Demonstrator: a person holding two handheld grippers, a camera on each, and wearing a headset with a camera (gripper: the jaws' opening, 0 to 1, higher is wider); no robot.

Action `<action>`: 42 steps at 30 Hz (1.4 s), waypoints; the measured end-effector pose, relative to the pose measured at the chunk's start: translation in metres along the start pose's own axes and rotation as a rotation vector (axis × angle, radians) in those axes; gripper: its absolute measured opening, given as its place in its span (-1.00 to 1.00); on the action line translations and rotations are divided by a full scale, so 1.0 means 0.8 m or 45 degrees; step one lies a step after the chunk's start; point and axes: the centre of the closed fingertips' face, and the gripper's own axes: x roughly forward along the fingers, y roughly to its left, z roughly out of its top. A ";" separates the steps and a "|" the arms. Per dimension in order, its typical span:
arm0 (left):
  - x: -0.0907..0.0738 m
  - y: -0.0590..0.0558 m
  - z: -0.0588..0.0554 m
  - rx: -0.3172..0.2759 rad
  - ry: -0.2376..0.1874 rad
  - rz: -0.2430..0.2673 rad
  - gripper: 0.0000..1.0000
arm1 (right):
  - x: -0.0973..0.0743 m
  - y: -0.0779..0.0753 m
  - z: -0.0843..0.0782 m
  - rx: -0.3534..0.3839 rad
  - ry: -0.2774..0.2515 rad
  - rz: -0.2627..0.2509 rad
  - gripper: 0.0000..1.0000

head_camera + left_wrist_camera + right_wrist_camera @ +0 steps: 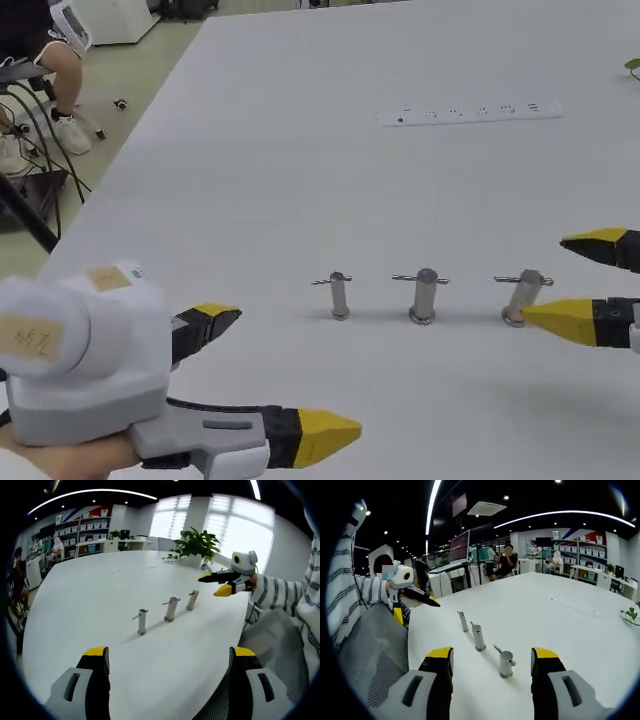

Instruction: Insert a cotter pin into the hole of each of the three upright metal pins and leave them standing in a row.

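Observation:
Three upright metal pins stand in a row on the white table: the left pin [340, 296], the middle pin [424, 295] and the right pin [522, 297]. A thin cotter pin crosses the top of each. My left gripper [275, 380] is open and empty, low at the near left, well short of the row. My right gripper [555, 278] is open too, its lower yellow tip just beside the right pin's base. In the left gripper view the row [171, 609] lies ahead of my open left gripper [169, 655]. In the right gripper view the nearest pin [506, 662] sits between the open jaws of my right gripper [491, 655].
A white power strip [470, 112] lies further back on the table [300, 180]. The table's left edge runs diagonally, with a seated person [50, 60] and cables on the floor beyond it. A potted plant [197, 542] stands at the far end.

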 end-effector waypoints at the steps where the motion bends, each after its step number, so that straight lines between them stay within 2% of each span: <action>1: 0.000 0.000 0.001 -0.004 -0.005 0.000 0.97 | -0.003 0.001 0.000 0.005 -0.005 -0.008 0.22; 4: 0.000 -0.003 0.001 -0.019 -0.013 -0.009 0.97 | -0.010 0.006 -0.005 0.093 0.006 -0.046 0.34; 6: 0.000 -0.004 0.000 -0.021 -0.011 -0.013 0.97 | -0.015 0.010 -0.005 0.118 -0.001 -0.057 0.46; 14: -0.001 -0.007 0.000 -0.038 -0.016 -0.014 0.97 | -0.026 0.022 -0.009 0.214 -0.012 -0.124 0.59; 21: -0.003 -0.007 0.000 -0.060 -0.024 -0.005 0.97 | -0.028 0.033 -0.020 0.323 -0.001 -0.152 0.72; 29: 0.000 -0.007 -0.001 -0.079 -0.021 -0.007 0.97 | -0.025 0.047 -0.034 0.397 0.038 -0.159 0.82; 33: 0.002 -0.007 -0.001 -0.086 -0.012 -0.011 0.97 | -0.025 0.048 -0.038 0.402 0.059 -0.175 0.83; 36: 0.002 -0.008 -0.007 -0.089 0.025 -0.015 0.89 | -0.025 0.049 -0.039 0.405 0.077 -0.185 0.83; 42: 0.001 -0.007 -0.012 -0.107 0.033 0.003 0.92 | -0.030 0.043 -0.047 0.372 0.132 -0.214 0.81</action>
